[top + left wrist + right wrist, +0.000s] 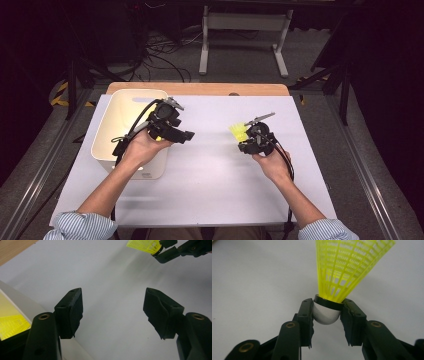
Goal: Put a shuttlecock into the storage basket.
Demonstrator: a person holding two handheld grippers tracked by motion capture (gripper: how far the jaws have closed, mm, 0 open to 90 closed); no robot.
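Near edge of the high view: two forearms in blue-and-white striped sleeves (80,226) come in over a matte white table top (210,190), smooth and unmarked.

Right hand (272,165): palm under the black right gripper (243,134), wrist bent so the jaws point left and slightly far. A grey three-cornered plate sits on top of it and a black cable trails back along the forearm. The jaws are clamped on a shuttlecock (329,312): ribbed black pads press on both sides of its rounded white cap, just below a glossy black band. Above the band flares a neon-yellow plastic skirt, a lattice of thin ribs widening into a cone. The shuttlecock is held clear above the table, right of centre.

Left hand (142,150): it grips the left gripper (112,312) from below, with the jaws aimed right. The two blocky black jaws stand wide apart with only table between them.

Further left: a white rectangular plastic bin (112,150) with rounded corners and a handle slot in its far wall. Yellow lattice shows inside it in the left gripper view.

Far edge: a light wooden strip (200,89) borders the table.
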